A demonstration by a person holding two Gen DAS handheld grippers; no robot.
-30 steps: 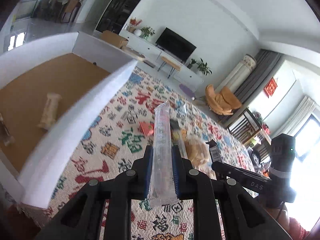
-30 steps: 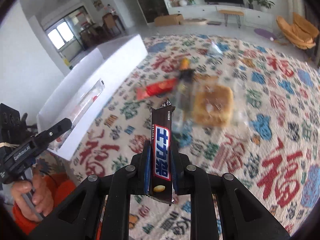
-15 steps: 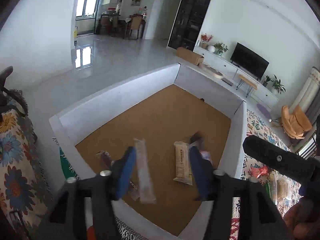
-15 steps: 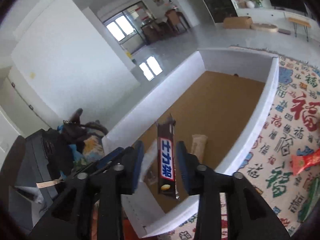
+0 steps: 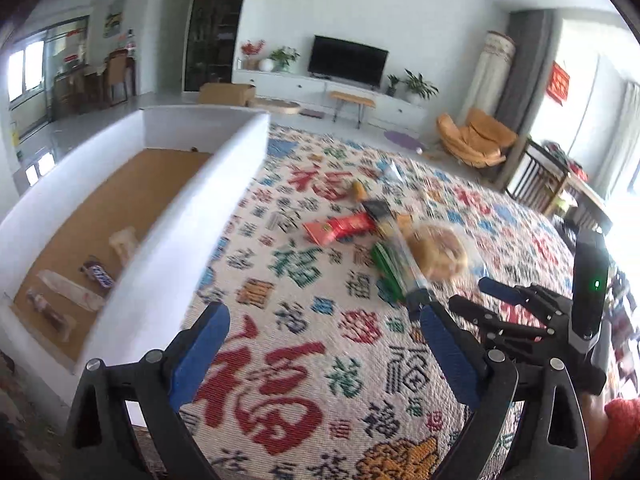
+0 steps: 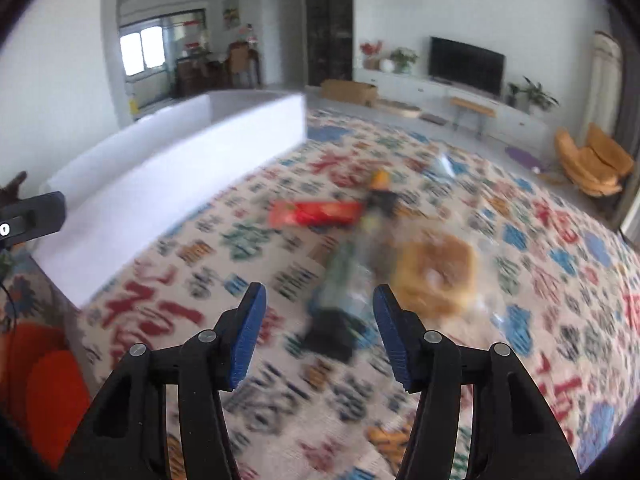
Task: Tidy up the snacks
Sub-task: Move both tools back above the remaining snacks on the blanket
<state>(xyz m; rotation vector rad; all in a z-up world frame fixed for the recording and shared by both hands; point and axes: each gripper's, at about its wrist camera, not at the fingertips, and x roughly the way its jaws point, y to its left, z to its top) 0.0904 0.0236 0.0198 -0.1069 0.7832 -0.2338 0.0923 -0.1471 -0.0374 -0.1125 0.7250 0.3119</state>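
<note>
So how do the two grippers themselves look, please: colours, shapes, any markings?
Both the left gripper and the right gripper have black angular plastic frames with silver screws and flat blue finger pads. Seen from the left wrist camera, the right one carries a black upright module with a green light.

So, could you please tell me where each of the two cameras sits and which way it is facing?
Left wrist: on the left hand-held gripper, jaws open, facing the patterned cloth, white box on its left; the right hand-held gripper shows at right.
Right wrist: on the right hand-held gripper, jaws open, facing blurred snacks; a black tip of the left tool shows at left.
Shared: box, red packet, bread, TV.
</note>
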